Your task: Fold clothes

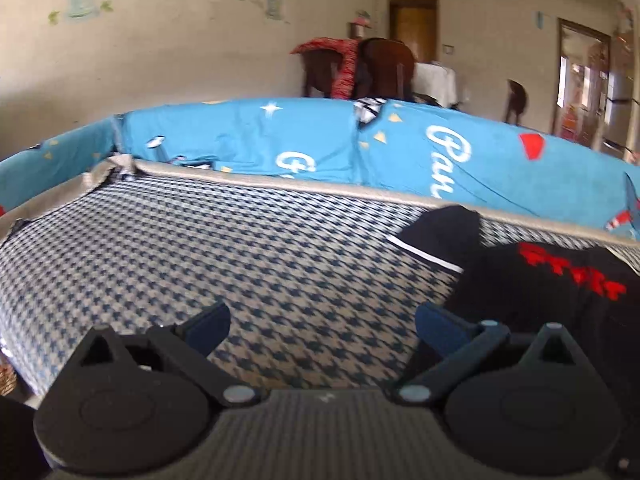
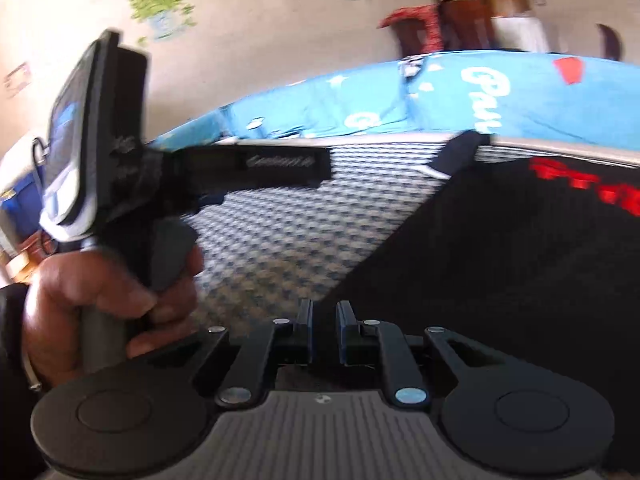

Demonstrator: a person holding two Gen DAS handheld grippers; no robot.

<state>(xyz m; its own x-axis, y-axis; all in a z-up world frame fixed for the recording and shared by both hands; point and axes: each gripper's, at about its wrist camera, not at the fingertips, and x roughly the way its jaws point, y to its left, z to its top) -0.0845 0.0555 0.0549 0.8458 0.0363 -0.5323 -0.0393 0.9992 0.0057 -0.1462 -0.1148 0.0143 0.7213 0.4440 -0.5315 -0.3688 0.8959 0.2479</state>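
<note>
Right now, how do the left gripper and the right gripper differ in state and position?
The left gripper has its jaws spread wide; the right gripper has them nearly closed, with only a narrow gap. The left gripper is over the bare houndstooth mattress, beside the black T-shirt, while the right gripper sits at the black T-shirt's edge. Neither visibly holds fabric. Both share blue-padded fingers and black linkages.
</note>
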